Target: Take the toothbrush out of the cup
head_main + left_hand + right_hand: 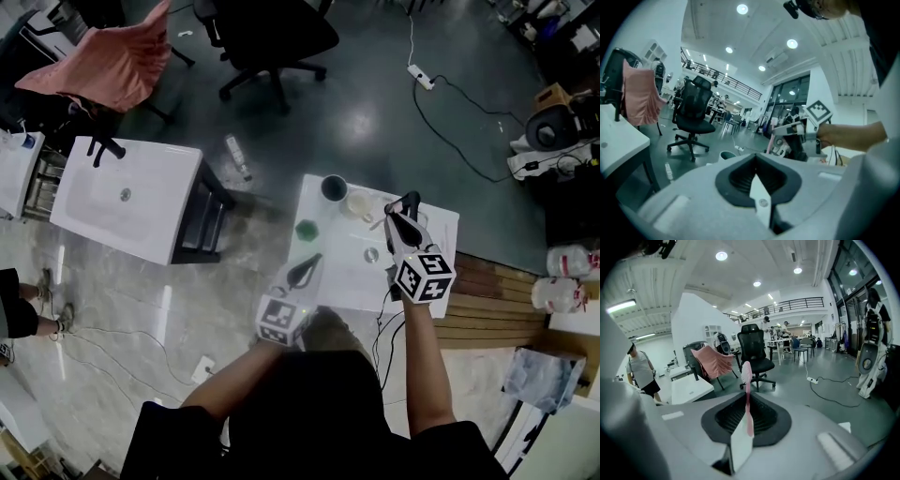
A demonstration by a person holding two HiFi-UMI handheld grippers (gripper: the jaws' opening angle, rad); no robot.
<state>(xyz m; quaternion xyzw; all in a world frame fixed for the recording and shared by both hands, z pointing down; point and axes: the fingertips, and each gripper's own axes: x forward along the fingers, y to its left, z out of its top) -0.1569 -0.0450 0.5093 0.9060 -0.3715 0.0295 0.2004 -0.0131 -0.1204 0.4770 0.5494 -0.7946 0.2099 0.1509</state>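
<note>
A pink toothbrush (746, 390) stands upright between the jaws of my right gripper (744, 430), which is shut on its handle, bristle end up. In the head view my right gripper (404, 208) hovers over the right part of the white table (427, 234), just right of a cream cup (359, 204). A dark cup (333, 188) stands at the table's far edge. My left gripper (304, 273) rests over the table's near left edge, shut with nothing in it. In the left gripper view, my right gripper (796, 139) holds the pink toothbrush (769, 142) above the table.
A small green object (307, 230) and a small round metal piece (371, 254) lie on the table. A second white table with a sink (127, 195) stands to the left. Office chairs (272, 37), a power strip (421, 77) and cables occupy the floor beyond.
</note>
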